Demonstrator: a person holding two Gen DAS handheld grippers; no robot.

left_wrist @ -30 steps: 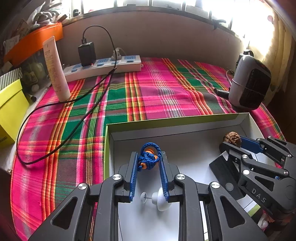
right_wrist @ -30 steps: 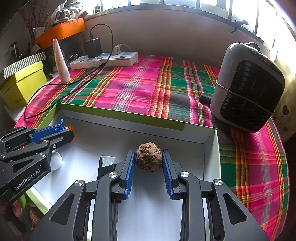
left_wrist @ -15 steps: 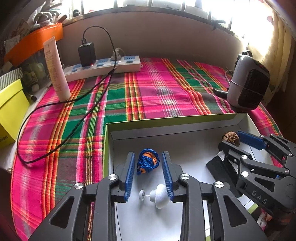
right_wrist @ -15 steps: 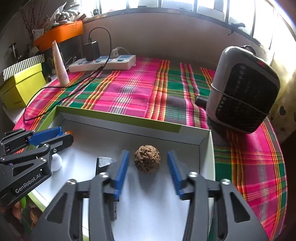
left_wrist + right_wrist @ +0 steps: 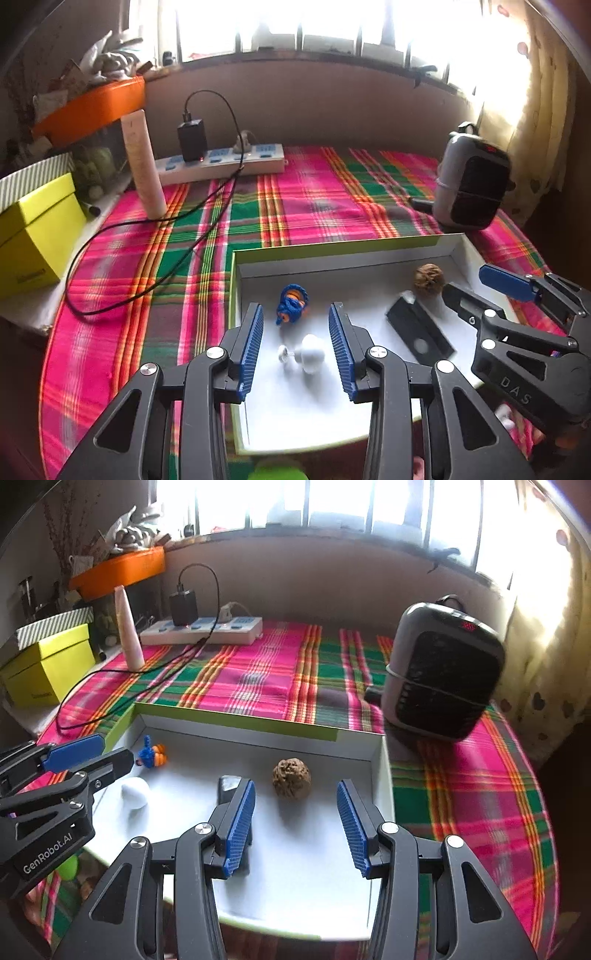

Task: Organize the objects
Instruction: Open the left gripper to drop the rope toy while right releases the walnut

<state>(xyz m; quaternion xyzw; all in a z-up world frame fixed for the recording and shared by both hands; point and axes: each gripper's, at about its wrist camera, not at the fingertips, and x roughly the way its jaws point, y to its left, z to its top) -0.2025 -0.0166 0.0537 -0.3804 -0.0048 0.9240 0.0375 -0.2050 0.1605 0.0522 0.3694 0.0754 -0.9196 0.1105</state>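
both grippers hung empty over the white box [image 5: 376, 771]: your left gripper [image 5: 295, 345] had just been opening, leaving the blue cord bundle [image 5: 291, 303] on its floor, and your right gripper [image 5: 295, 823] stood wide behind the walnut [image 5: 291, 777], each set down apart, likely for sorting.

A shallow white cardboard tray with lime-green outer walls [image 5: 332, 249] holds four loose items: a blue knotted cord with orange beads [image 5: 291, 301] just beyond the left gripper [image 5: 295, 317], a white knob-shaped piece [image 5: 312, 354] between its open jaws, a flat black rectangular plate [image 5: 419, 332] to its right, and a brown wrinkled walnut [image 5: 291, 777] ahead of the open right gripper [image 5: 295, 794].
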